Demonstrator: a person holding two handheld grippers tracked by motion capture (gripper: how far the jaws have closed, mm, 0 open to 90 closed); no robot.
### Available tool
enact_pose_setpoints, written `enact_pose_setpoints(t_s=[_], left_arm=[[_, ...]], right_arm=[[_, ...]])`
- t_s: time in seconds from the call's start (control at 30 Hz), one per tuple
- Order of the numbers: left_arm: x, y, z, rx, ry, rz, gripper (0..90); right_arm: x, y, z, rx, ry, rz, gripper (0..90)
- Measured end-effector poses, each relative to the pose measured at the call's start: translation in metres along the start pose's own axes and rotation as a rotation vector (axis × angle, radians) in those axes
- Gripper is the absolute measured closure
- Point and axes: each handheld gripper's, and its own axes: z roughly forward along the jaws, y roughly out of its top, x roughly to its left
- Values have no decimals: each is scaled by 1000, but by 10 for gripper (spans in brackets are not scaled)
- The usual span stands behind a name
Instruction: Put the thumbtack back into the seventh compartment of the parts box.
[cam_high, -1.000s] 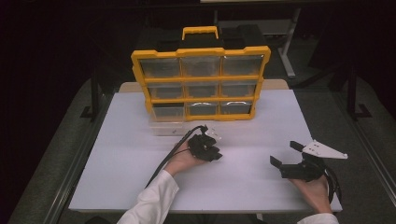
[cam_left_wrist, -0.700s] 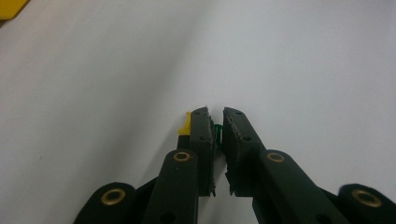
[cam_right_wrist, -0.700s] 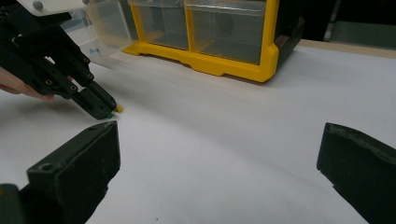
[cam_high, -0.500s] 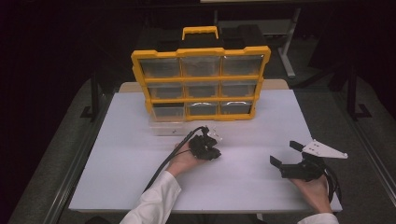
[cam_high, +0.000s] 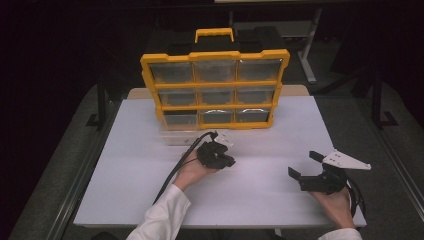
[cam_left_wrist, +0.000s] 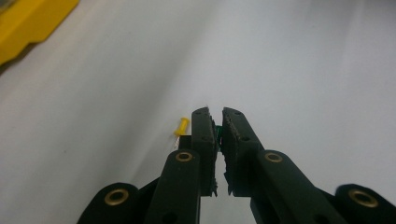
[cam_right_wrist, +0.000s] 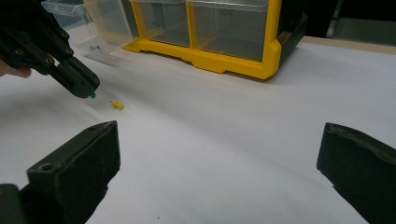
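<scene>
High view: left gripper seen mid-table before the yellow drawer organizer.

Left gripper view: jaws clamped on a green pushpin, probably by its head; light, slippery, sharp-tipped. Yellow pushpin lies beside.

Right gripper view: right gripper held wide apart, empty.

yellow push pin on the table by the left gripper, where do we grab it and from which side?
Probably by the yellow head, from above. The yellow push pin lies on its side on the white table, loose, beside the left gripper, which is already shut on a green pin. The head is the widest part; the needle is too thin.
</scene>
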Motion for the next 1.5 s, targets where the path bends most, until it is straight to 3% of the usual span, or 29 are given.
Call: enact_pose_setpoints(t_s=[0.1,0.2,0.57,0.73,0.97,1.5], left_arm=[[1,1,-5,-15,1,-4,838],[5,0,-8,-34,-9,-37,838],[11,1,-33,-91,24,-53,838],[14,1,-44,-118,43,-79,840],[14,3,-54,-133,61,-76,840],[20,5,-99,-212,118,-96,840]], right_arm=[[0,0,0,-3,-1,0,0],[0,0,0,-2,0,1,0],[0,-1,1,6,-2,2,0],[2,0,3,9,7,-4,0],[2,1,6,10,12,-3,0],[3,1,7,5,9,0,0]])
